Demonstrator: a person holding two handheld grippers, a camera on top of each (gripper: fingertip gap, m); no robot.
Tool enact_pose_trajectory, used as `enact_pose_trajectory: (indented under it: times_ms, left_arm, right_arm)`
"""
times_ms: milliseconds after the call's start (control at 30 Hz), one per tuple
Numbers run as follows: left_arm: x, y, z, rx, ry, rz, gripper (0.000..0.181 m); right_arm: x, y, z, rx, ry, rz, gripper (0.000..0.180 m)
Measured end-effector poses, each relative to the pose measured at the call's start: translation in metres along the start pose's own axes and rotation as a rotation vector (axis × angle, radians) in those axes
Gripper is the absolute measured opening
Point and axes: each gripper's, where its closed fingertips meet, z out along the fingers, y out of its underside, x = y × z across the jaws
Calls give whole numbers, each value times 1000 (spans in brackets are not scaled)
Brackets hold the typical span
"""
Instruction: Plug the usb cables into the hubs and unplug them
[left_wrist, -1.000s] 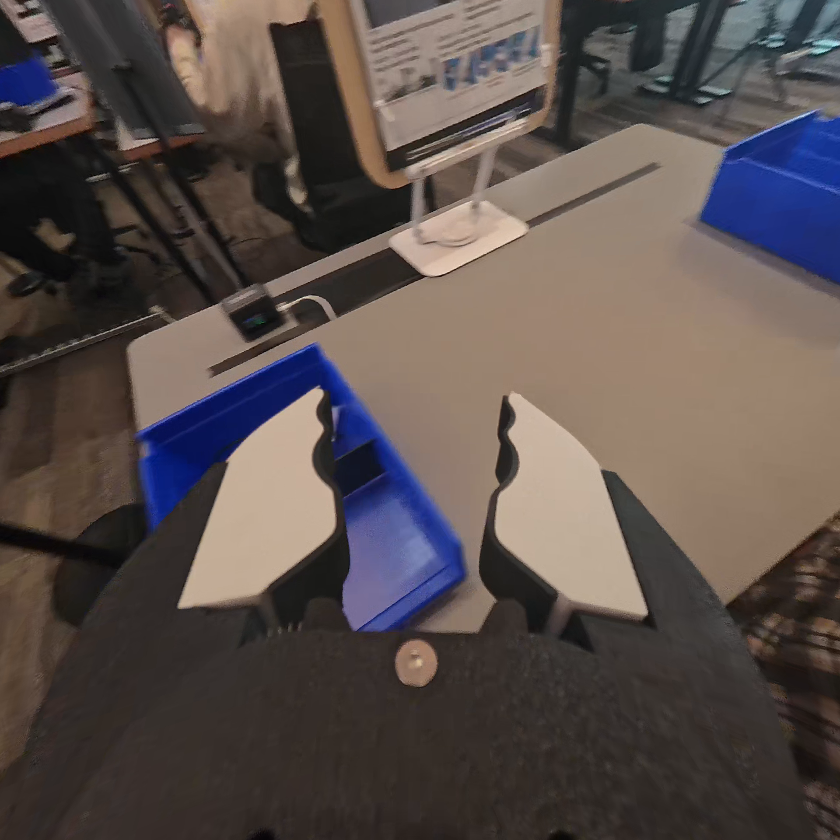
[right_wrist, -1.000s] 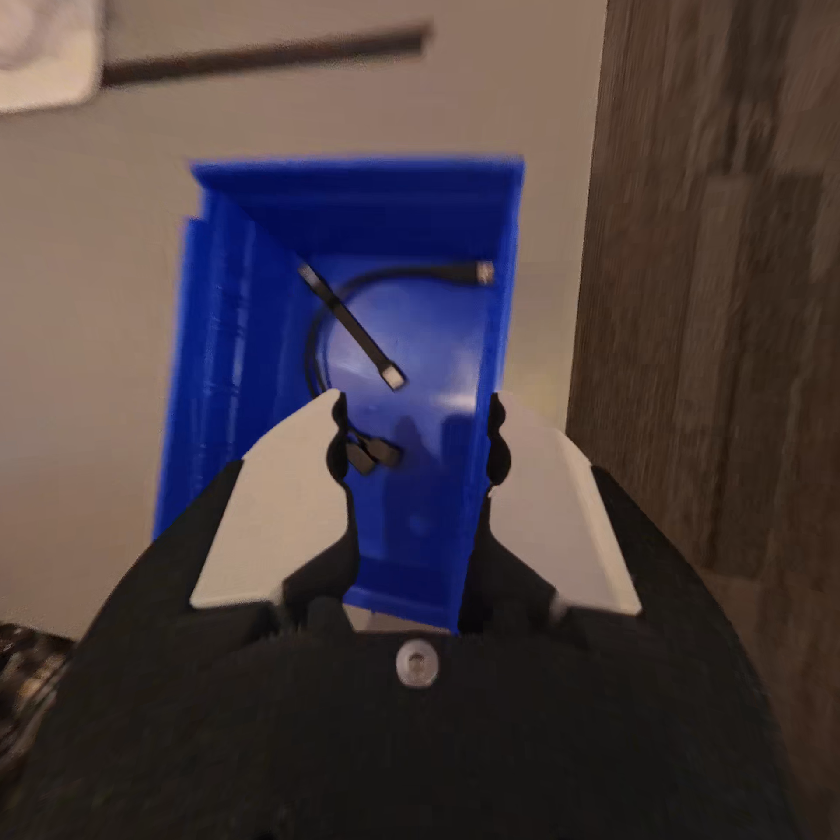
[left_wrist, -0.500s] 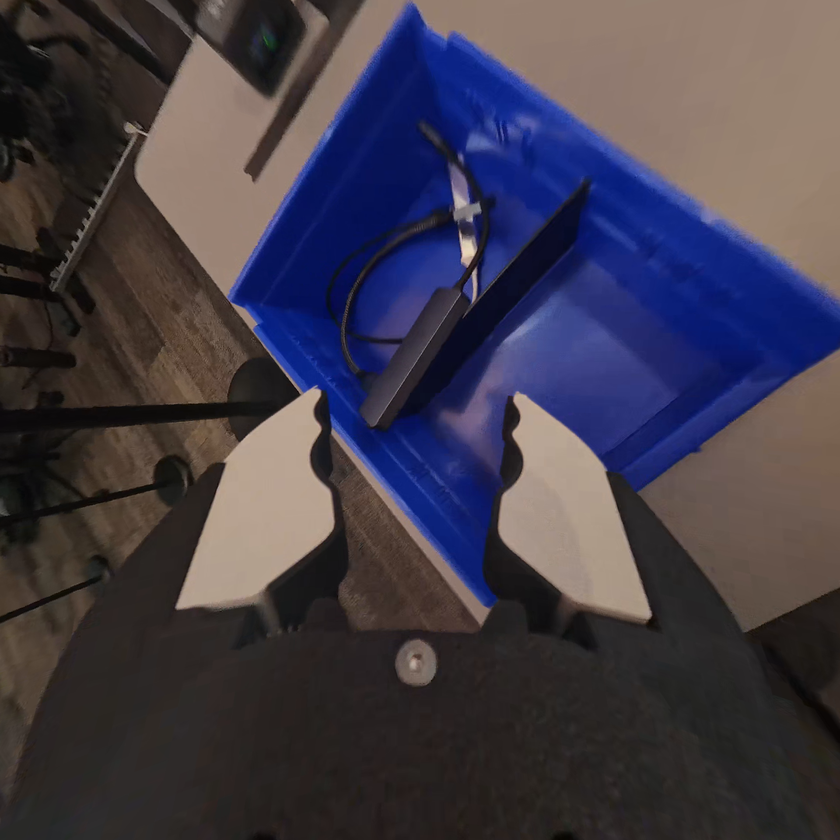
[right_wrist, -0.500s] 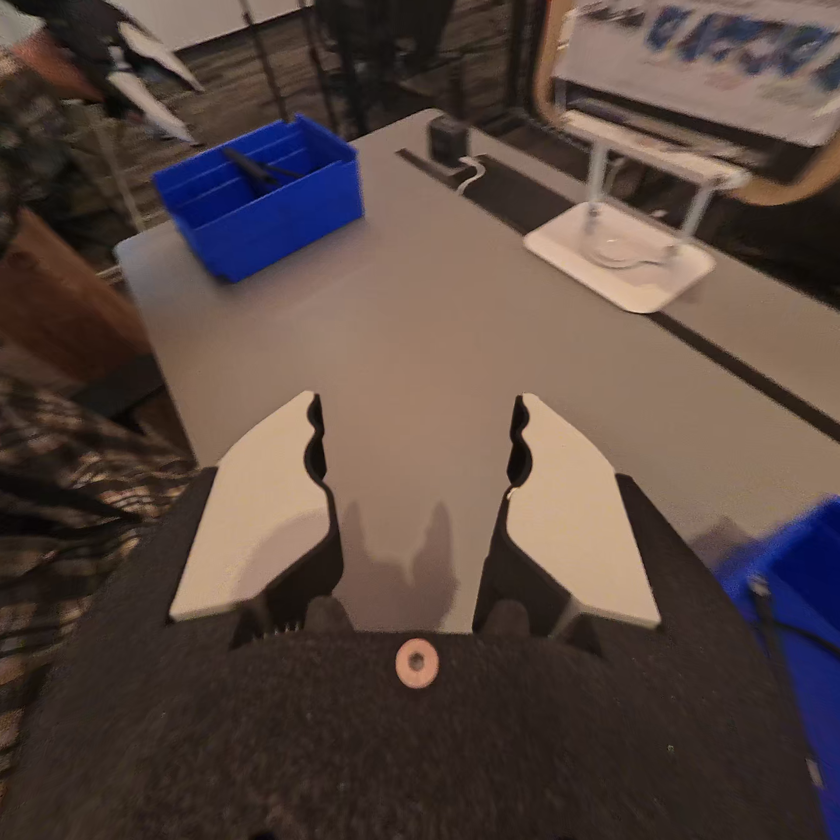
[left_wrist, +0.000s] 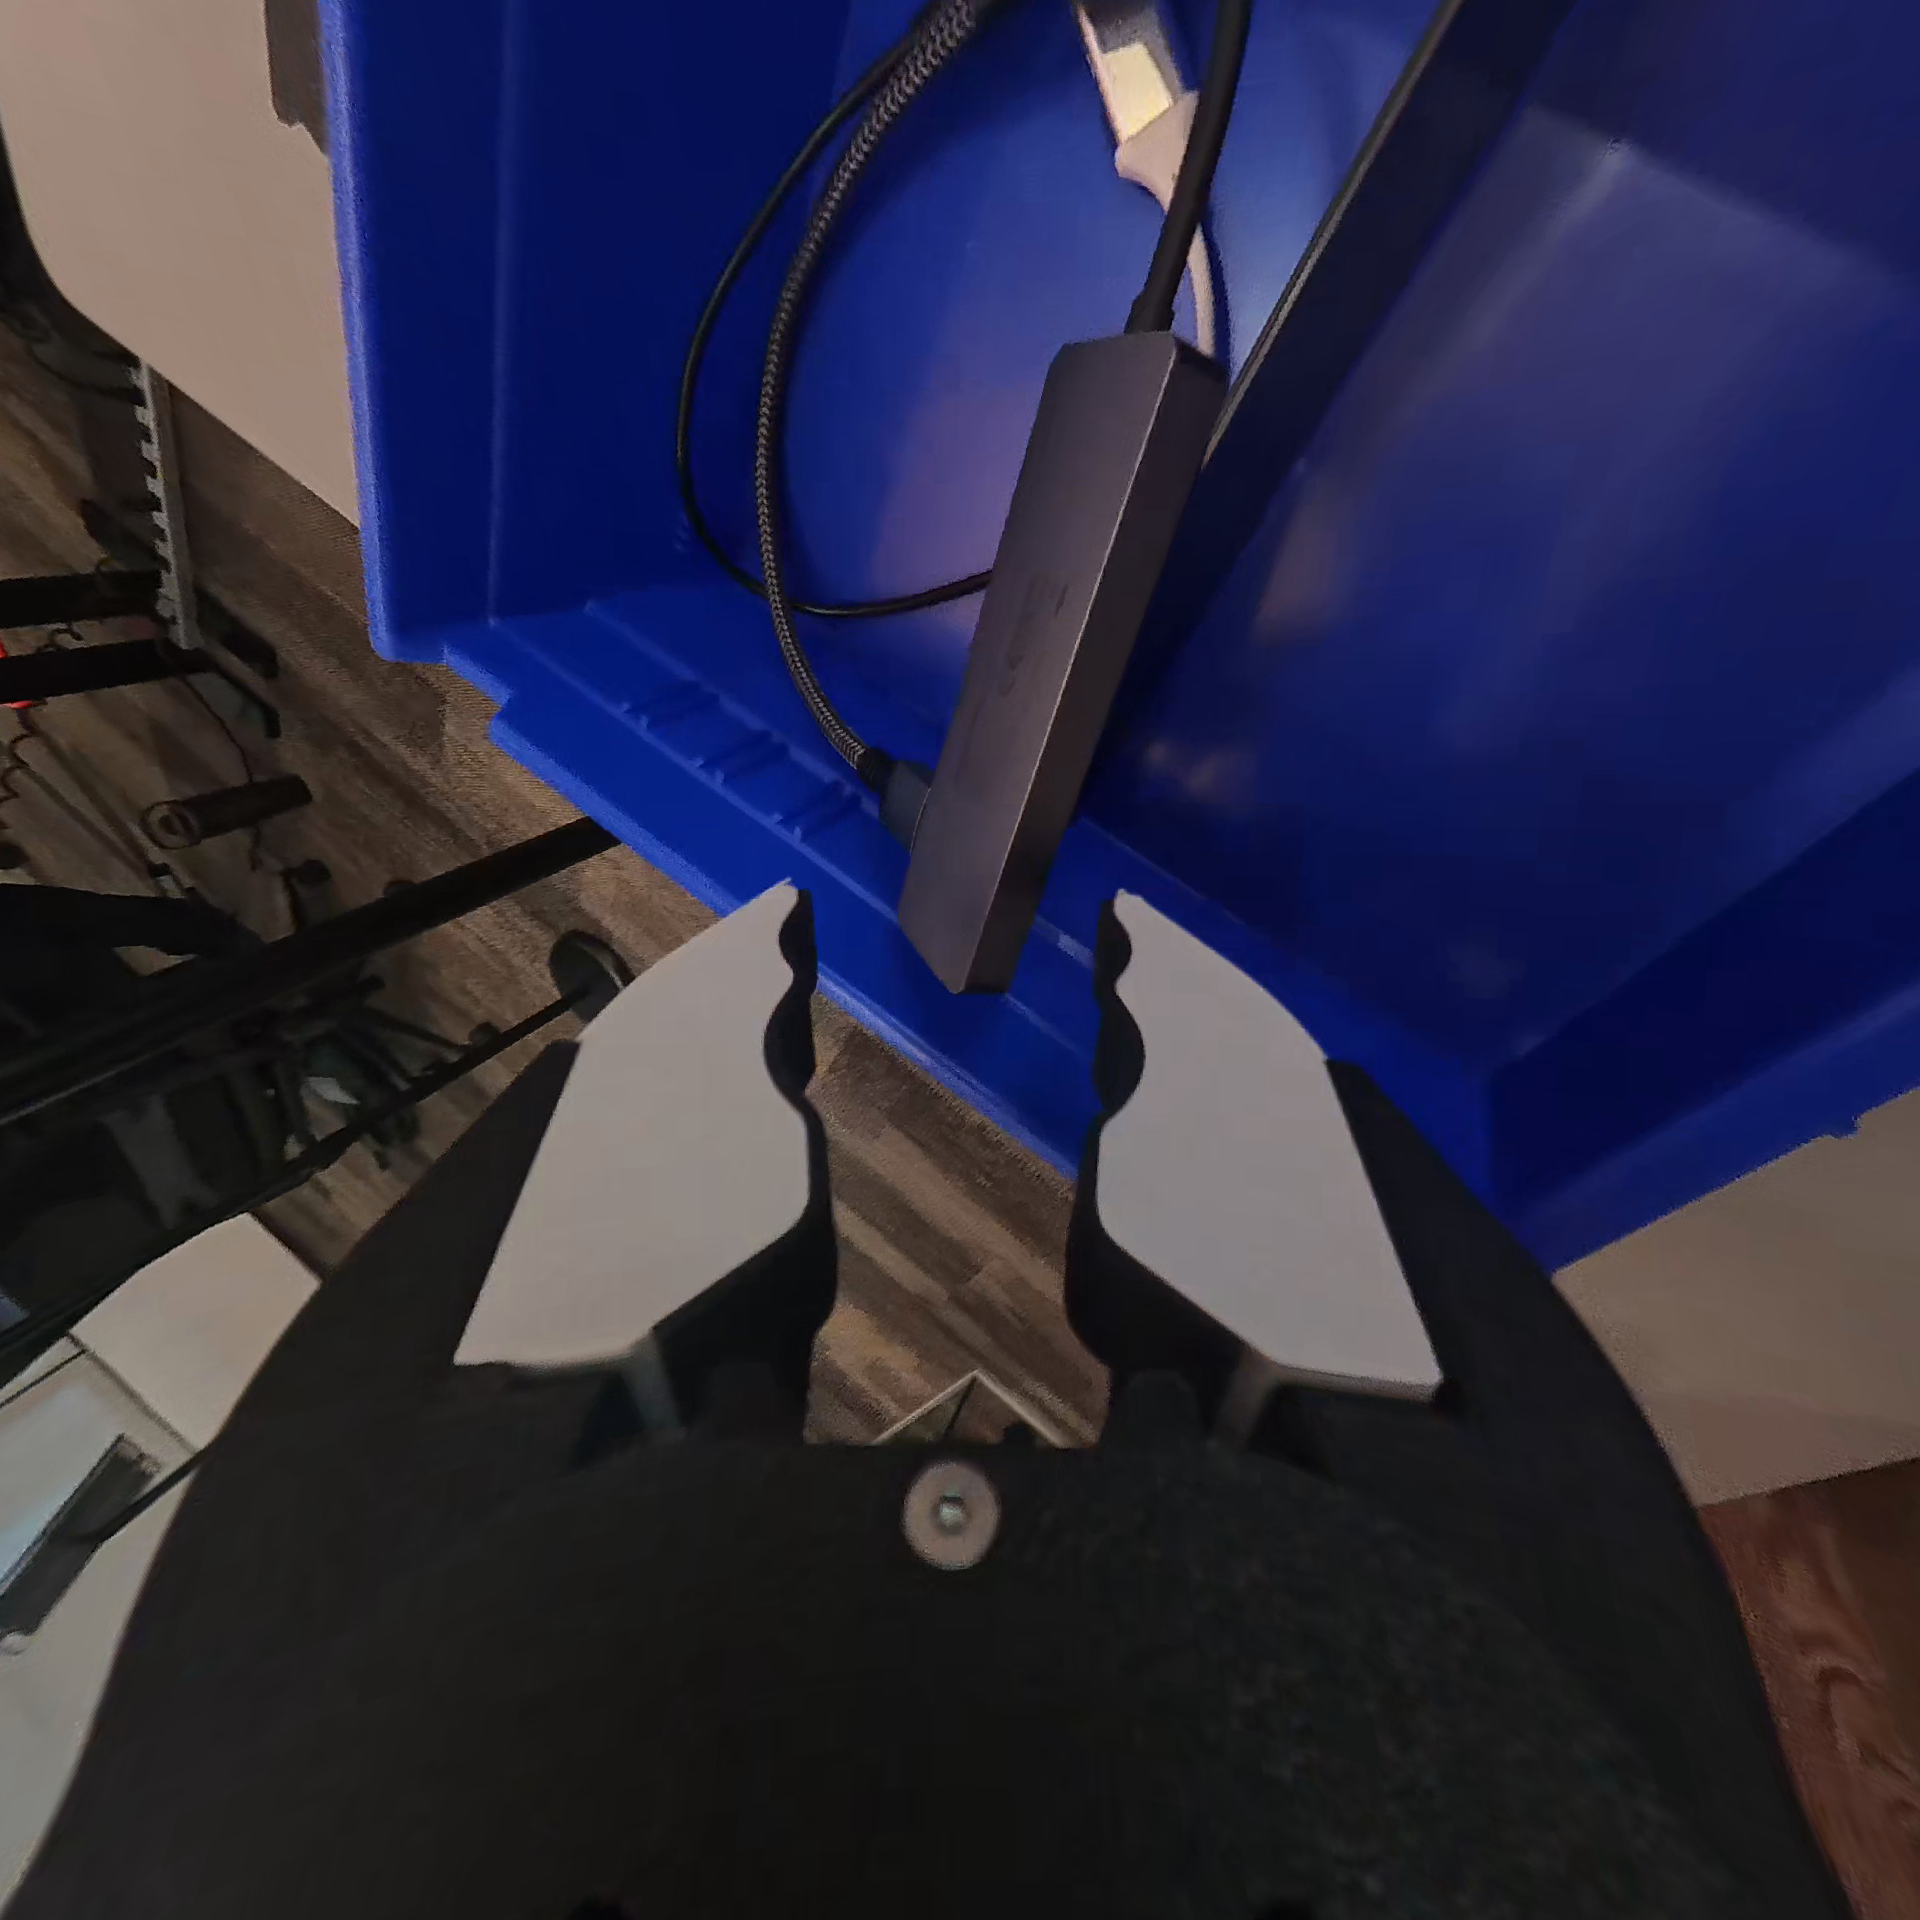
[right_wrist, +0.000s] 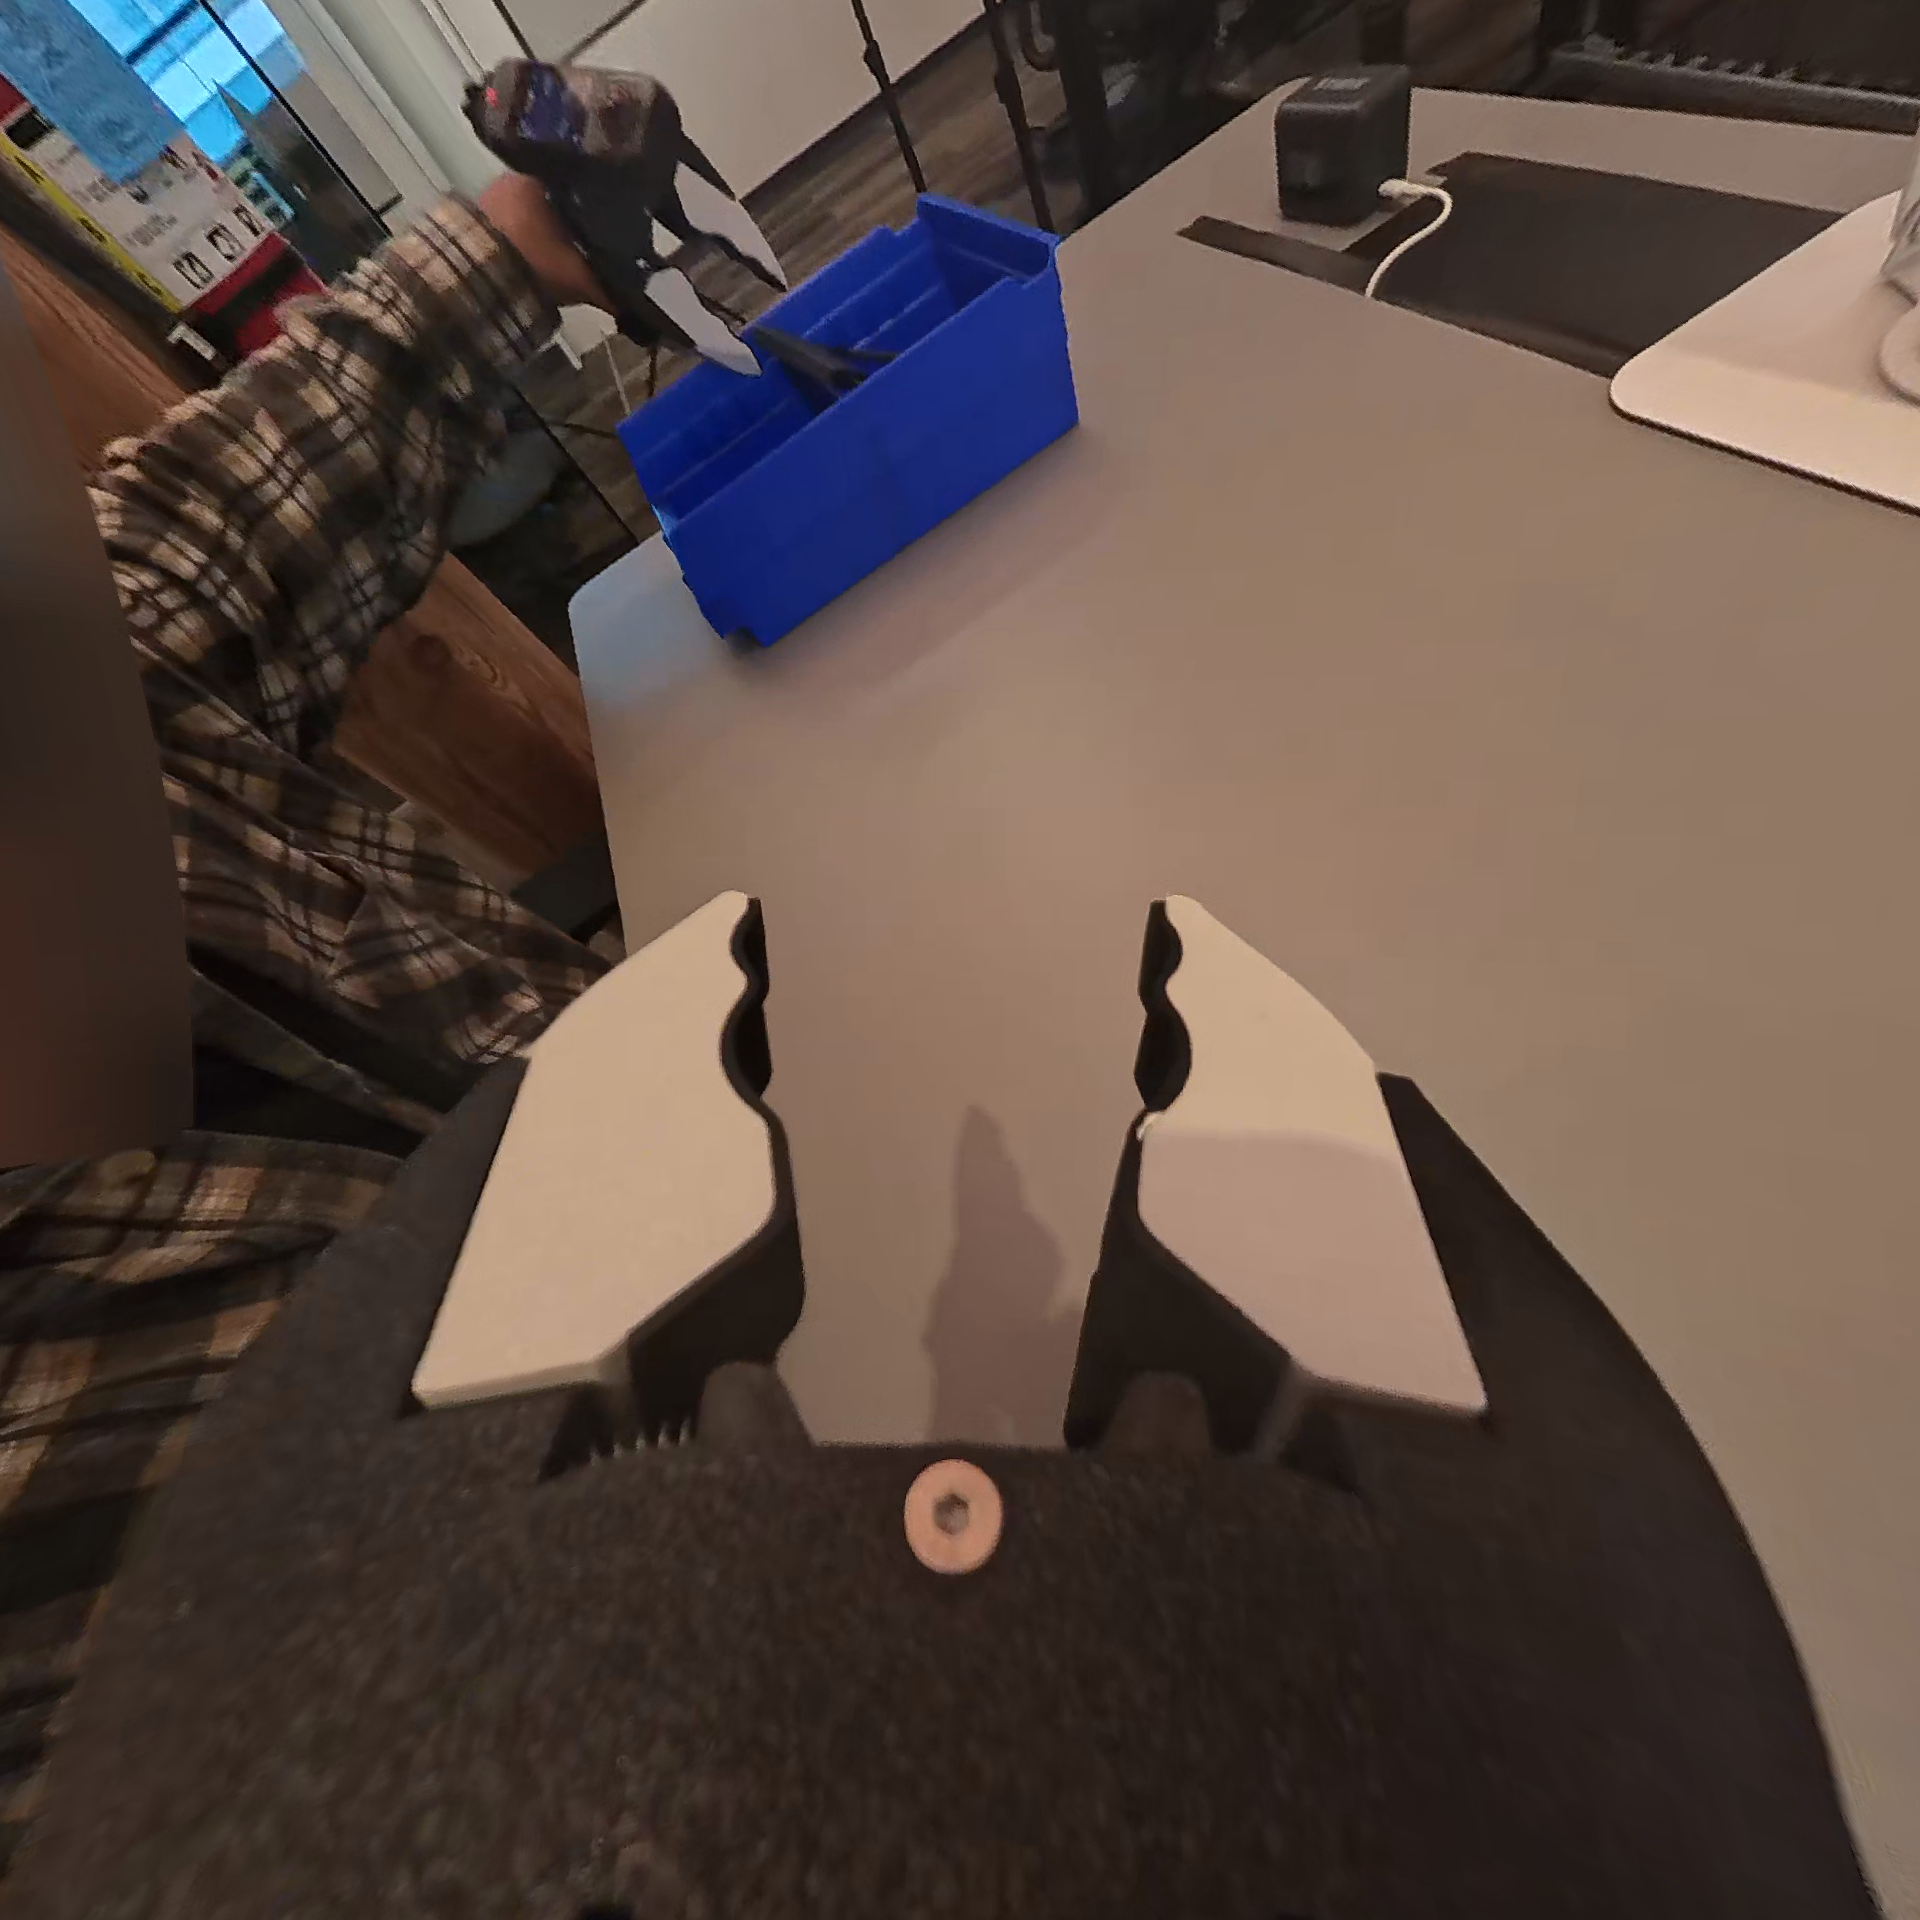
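A dark grey USB hub (left_wrist: 1049, 675) leans on the black divider (left_wrist: 1340, 218) inside a blue bin (left_wrist: 582, 312). A braided black cable (left_wrist: 800, 436) is plugged into its near side and a thin black cable (left_wrist: 1195, 177) runs from its far end. My left gripper (left_wrist: 951, 914) is open and empty, its tips just short of the hub's near end, above the bin's rim. My right gripper (right_wrist: 951, 914) is open and empty above the bare grey table (right_wrist: 1351, 727). The blue bin (right_wrist: 883, 468) and the left gripper (right_wrist: 675, 239) over it show far off in the right wrist view.
A black charger block (right_wrist: 1340, 145) with a white cable (right_wrist: 1403, 239) sits at the table's back edge. A white stand base (right_wrist: 1766, 364) is at the right. A plaid sleeve (right_wrist: 312, 468) reaches from the left. Wooden floor (left_wrist: 364, 779) lies beyond the table's left edge. The left gripper's tips are roughly 65 cm from the right gripper's. The right gripper is farther from the dark grey USB hub (left_wrist: 1049, 675), some 60 cm, than the left, some 4 cm.
My left gripper swung down over the bin and closed in on the hub. My right gripper swung away from the other blue bin with cables and now faces across the table.
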Motion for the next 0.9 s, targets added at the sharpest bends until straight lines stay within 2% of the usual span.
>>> enact_pose_trajectory:
  times_ms: [100,200,367,700,900]
  left_arm:
    - [0,3,7,-46,-21,45,42]
    - [2,5,10,-89,-20,88,23]
    - [3,5,2,-122,-13,108,16]
    - [-22,-10,-62,70,-56,-225,11]
    - [-35,-29,-115,192,-125,-349,10]
  right_arm:
    - [0,1,3,-7,-10,-2,67]
    - [-3,3,3,-12,-10,-14,67]
    - [-6,5,-4,10,-12,-10,67]
    - [-16,11,-18,89,-40,-28,62]
    - [-20,16,-22,150,-67,-54,60]
